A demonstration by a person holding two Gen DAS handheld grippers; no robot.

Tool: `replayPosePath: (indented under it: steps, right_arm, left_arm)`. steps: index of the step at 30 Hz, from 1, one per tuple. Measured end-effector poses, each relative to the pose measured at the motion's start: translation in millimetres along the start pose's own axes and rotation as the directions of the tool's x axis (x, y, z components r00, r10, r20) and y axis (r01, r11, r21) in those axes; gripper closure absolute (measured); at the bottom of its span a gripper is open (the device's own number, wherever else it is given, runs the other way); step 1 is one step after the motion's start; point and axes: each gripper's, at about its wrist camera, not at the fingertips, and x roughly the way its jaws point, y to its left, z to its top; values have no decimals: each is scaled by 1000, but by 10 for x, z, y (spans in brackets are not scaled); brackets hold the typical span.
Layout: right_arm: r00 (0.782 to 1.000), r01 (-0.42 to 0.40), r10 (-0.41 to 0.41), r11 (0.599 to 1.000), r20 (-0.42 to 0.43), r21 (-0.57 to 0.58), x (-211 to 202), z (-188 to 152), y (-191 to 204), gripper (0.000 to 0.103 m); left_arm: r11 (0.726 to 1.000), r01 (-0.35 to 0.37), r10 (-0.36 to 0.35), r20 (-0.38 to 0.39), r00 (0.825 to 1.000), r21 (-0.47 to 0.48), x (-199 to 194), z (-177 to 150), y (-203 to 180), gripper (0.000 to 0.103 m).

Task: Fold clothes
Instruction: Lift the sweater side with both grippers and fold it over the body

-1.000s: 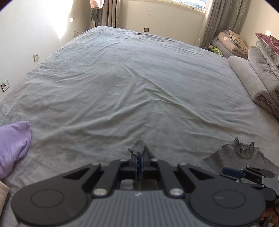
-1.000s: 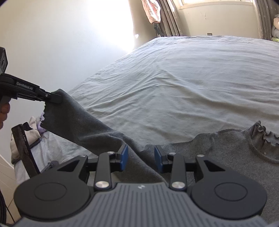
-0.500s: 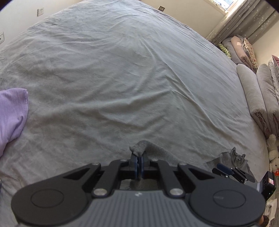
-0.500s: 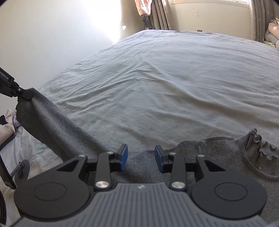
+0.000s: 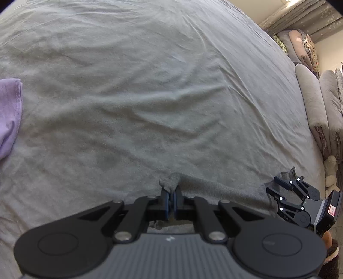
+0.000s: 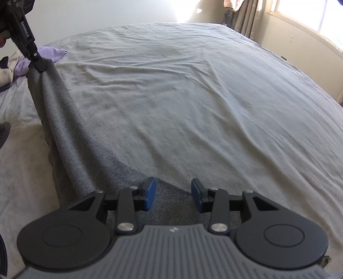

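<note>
We see the bed (image 6: 193,96) filling both views, our grey sweater (image 6: 70,137) along its near edge. Our left claw (image 5: 170,200), clamped tight on a sleeve end, has swung down toward the bed since a second ago, stretching that sleeve out. Our right claw (image 6: 173,196) hovers with jaws apart over the body, gripping nothing; we judge the spreading nearly done.

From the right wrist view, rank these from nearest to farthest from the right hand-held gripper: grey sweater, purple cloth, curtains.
1. Grey sweater: directly under the right hand-held gripper, running up to the left.
2. Purple cloth: far left, on the bed beyond the sweater's lifted end.
3. Curtains: upper right, past the far end of the bed by the window.
</note>
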Motion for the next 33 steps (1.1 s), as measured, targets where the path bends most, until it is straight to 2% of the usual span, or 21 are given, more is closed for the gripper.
replayPosePath:
  steps: [3, 4, 5, 6, 8, 10, 12, 14, 17, 20, 22, 23, 24, 26, 28, 30, 31, 33]
  right_arm:
    - [999, -23, 22, 999, -27, -49, 90, 16, 38, 63]
    - [999, -34, 32, 998, -34, -60, 114, 21, 43, 67]
    - [998, -44, 42, 997, -40, -70, 137, 27, 48, 90]
    - [997, -70, 67, 995, -42, -68, 133, 24, 57, 100]
    - [999, -32, 30, 995, -16, -95, 93, 7, 139, 101]
    - [999, 33, -28, 995, 45, -96, 17, -37, 190, 101]
    - [981, 143, -135, 989, 138, -45, -77, -85, 180, 101]
    - [958, 227, -223, 974, 179, -3, -83, -124, 155, 101]
    - [960, 250, -248, 968, 128, 1, 102, -167, 157, 101]
    - [950, 289, -286, 957, 122, -5, 194, -163, 212, 99]
    - [950, 283, -285, 959, 127, 30, 136, -132, 204, 93]
    - [951, 273, -277, 961, 138, 43, 88, -119, 207, 90]
    - [953, 258, -264, 965, 151, 55, 32, -109, 214, 90]
    - [959, 190, -203, 978, 196, 80, -129, -95, 261, 90]
    - [964, 116, -133, 989, 231, 86, -266, -95, 342, 87]
    - [967, 15, -31, 998, 254, 66, -370, -119, 494, 72]
    - [964, -33, 20, 998, 264, 47, -410, -133, 595, 68]
    - [959, -103, 99, 995, 265, 0, -432, -138, 787, 66]
  left_arm:
    - [1000, -9, 10, -33, 999, 17, 120, 27, 48, 99]
    - [1000, -12, 13, -41, 999, 25, 152, 36, 67, 99]
    - [999, -13, 15, -49, 999, 34, 183, 41, 80, 99]
    - [999, -13, 16, -55, 998, 44, 213, 43, 89, 99]
    - [998, -9, 13, -58, 998, 68, 256, 39, 99, 99]
    - [996, 7, -3, -46, 999, 89, 277, 32, 122, 99]
    - [994, 52, -53, 6, 999, 97, 285, 29, 182, 99]
    - [989, 99, -107, 72, 992, 107, 293, 33, 232, 98]
    - [987, 106, -122, 136, 983, 124, 389, 38, 279, 97]
    - [988, 94, -113, 159, 981, 127, 509, 42, 369, 93]
    - [986, 140, -153, 162, 975, 89, 508, 56, 477, 92]
    - [984, 164, -172, 167, 971, 64, 487, 57, 537, 87]
    - [982, 183, -188, 171, 967, 45, 455, 52, 592, 76]
    - [976, 216, -220, 159, 963, 40, 409, 20, 657, 66]
    - [966, 251, -257, 116, 959, 58, 397, -40, 695, 63]
    - [956, 278, -285, 76, 955, 96, 407, -115, 709, 62]
    - [951, 287, -295, 65, 953, 114, 410, -151, 715, 62]
    - [945, 297, -308, 63, 949, 139, 412, -208, 727, 62]
